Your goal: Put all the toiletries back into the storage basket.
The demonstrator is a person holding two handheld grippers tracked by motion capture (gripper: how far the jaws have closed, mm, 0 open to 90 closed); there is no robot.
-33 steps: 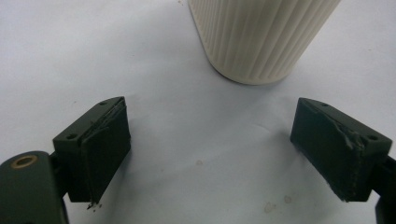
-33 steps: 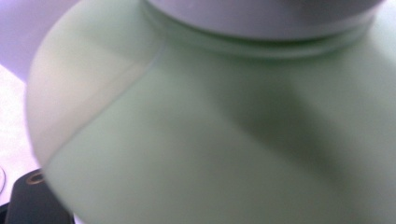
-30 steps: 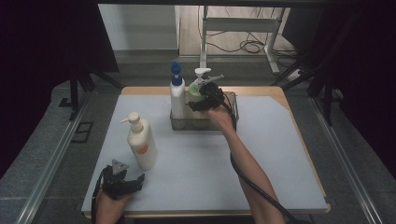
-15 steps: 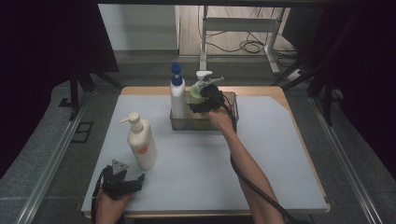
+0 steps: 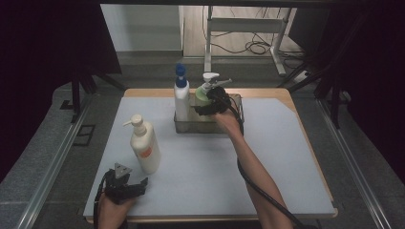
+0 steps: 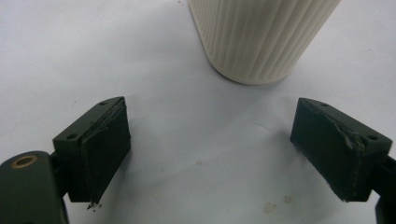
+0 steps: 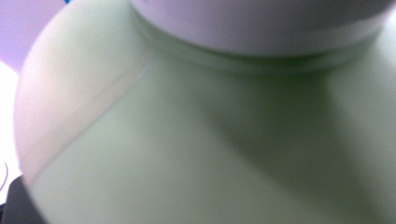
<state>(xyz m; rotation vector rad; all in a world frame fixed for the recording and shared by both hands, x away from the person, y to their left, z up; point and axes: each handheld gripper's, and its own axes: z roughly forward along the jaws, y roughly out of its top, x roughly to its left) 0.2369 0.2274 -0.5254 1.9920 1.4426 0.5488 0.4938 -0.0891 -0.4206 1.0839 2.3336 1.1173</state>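
The right gripper point(image 5: 210, 101) clasps the pale green pump bottle point(image 5: 202, 98) inside the clear rectangular plastic bin point(image 5: 208, 126) near the table's far edge. Nearer, the left gripper point(image 6: 212, 149) gapes empty, open tabletop around it.

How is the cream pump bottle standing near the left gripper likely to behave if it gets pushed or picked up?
The cream pump bottle is tall on a narrow base, so a push high up would probably tip it rather than slide it. Its ribbed wall should give the pads some bite. It looks like rigid plastic; its weight can't be judged, since its fill is hidden.
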